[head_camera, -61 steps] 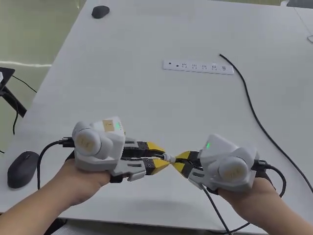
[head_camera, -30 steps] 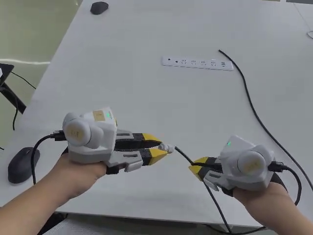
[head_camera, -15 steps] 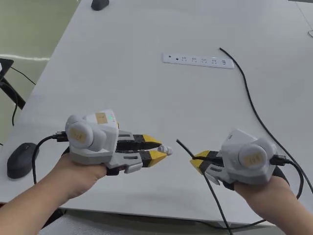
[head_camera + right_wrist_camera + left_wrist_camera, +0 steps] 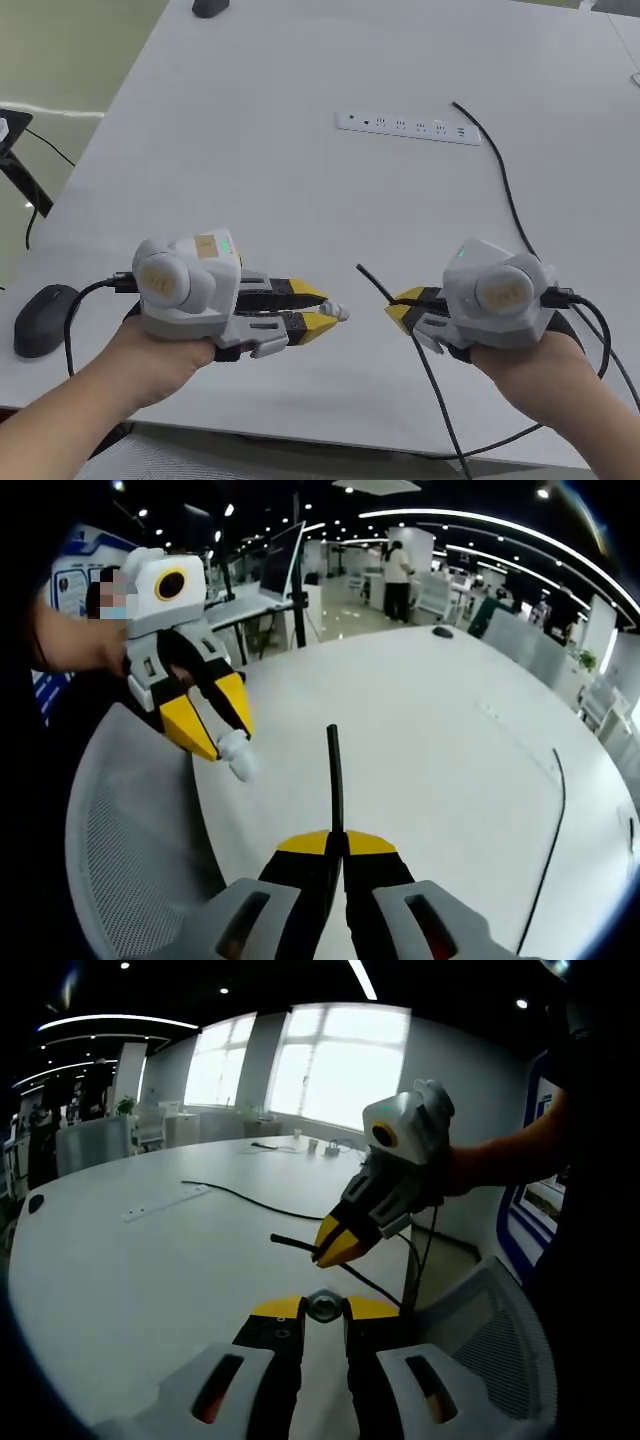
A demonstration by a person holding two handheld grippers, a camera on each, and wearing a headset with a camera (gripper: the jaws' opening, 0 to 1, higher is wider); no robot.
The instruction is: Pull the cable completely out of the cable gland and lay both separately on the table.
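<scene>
The left gripper point(image 4: 325, 306) is held low over the near edge of the white table point(image 4: 250, 160). Its jaws are drawn narrow on the cable gland point(image 4: 339, 313), a small pale grey fitting. In the left gripper view the gland point(image 4: 322, 1306) is seen pinched between the yellow tips.

The right gripper point(image 4: 400, 303) is held opposite, near but apart, with its jaws clamped on the black cable point(image 4: 375, 283). The cable's free end is seen projecting up and to the left past the tips, clear of the gland. The rest is led back under the gripper and off the near table edge.

In the right gripper view the cable point(image 4: 333, 770) is seen standing straight out from the closed tips, with the gland point(image 4: 240, 761) to its left and a gap between them. Neither is laid on the table.

A tan label point(image 4: 207, 245) is noted on the left gripper's housing — print too small to be read. A white power strip point(image 4: 408, 129) and its black cord point(image 4: 512, 205) are recorded farther back, and a dark mouse point(image 4: 40, 320) at the left edge.
</scene>
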